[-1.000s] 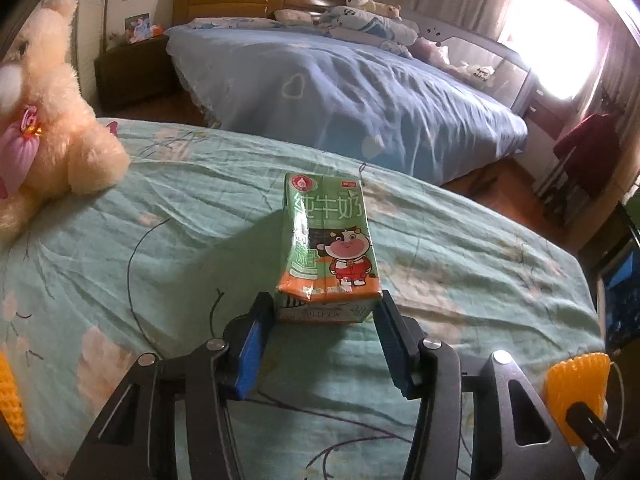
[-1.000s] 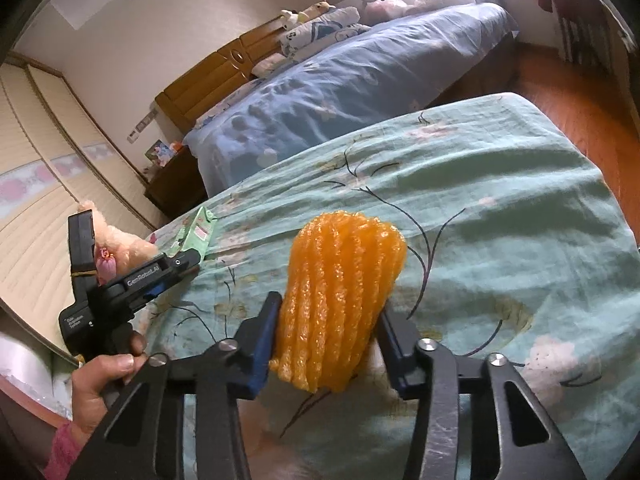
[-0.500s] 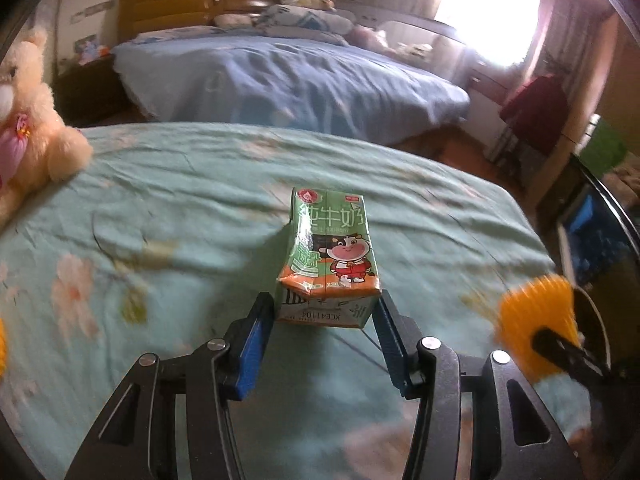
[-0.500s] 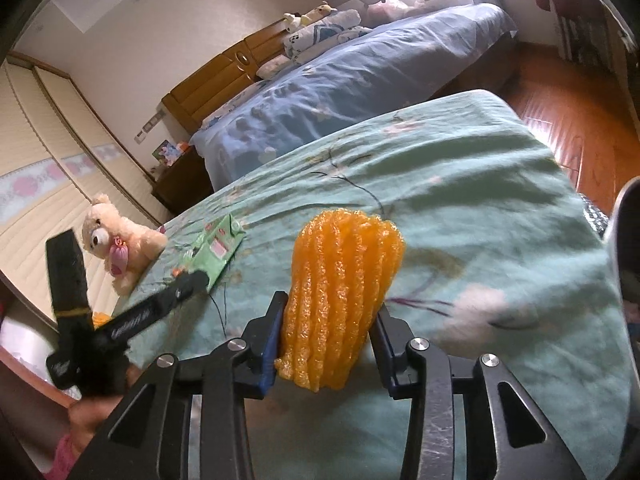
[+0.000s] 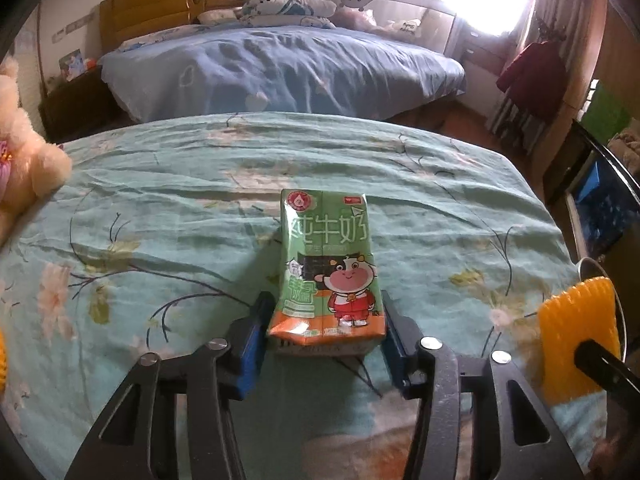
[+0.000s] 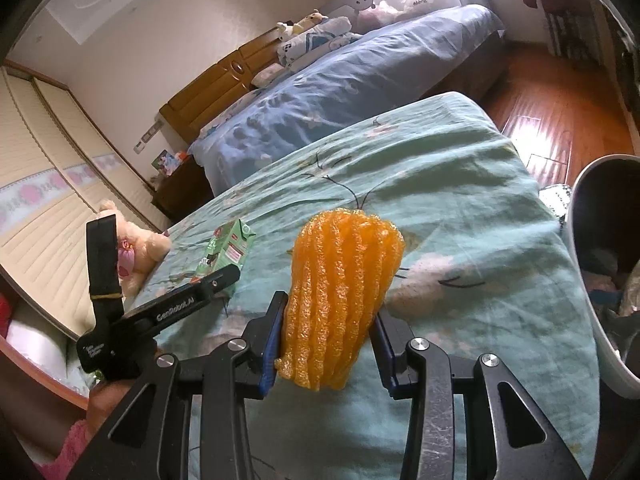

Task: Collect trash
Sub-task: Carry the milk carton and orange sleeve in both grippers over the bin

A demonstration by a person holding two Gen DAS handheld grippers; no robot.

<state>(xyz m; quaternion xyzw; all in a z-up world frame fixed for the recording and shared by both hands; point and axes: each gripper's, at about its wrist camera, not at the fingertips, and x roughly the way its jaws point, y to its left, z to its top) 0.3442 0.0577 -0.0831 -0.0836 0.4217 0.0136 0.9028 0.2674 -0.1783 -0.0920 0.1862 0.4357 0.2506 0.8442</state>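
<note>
My left gripper (image 5: 325, 330) is shut on a green milk carton (image 5: 329, 268) with a cartoon cow, held above the teal flowered bedspread (image 5: 168, 208). The carton also shows in the right wrist view (image 6: 226, 252). My right gripper (image 6: 327, 344) is shut on an orange foam fruit net (image 6: 340, 300), which also shows at the right edge of the left wrist view (image 5: 576, 336). A grey trash bin (image 6: 592, 280) with rubbish inside stands at the bed's right edge, close to the right gripper.
A cream plush bear (image 5: 24, 152) sits at the left on the bedspread. A second bed with a blue quilt (image 5: 280, 68) lies beyond. Wooden floor (image 6: 560, 108) is to the right. Another orange piece (image 5: 2, 364) peeks in at the left edge.
Both grippers have swung to the right with their loads. The trash bin has come into the right wrist view, and the bear has slid toward the left edge.
</note>
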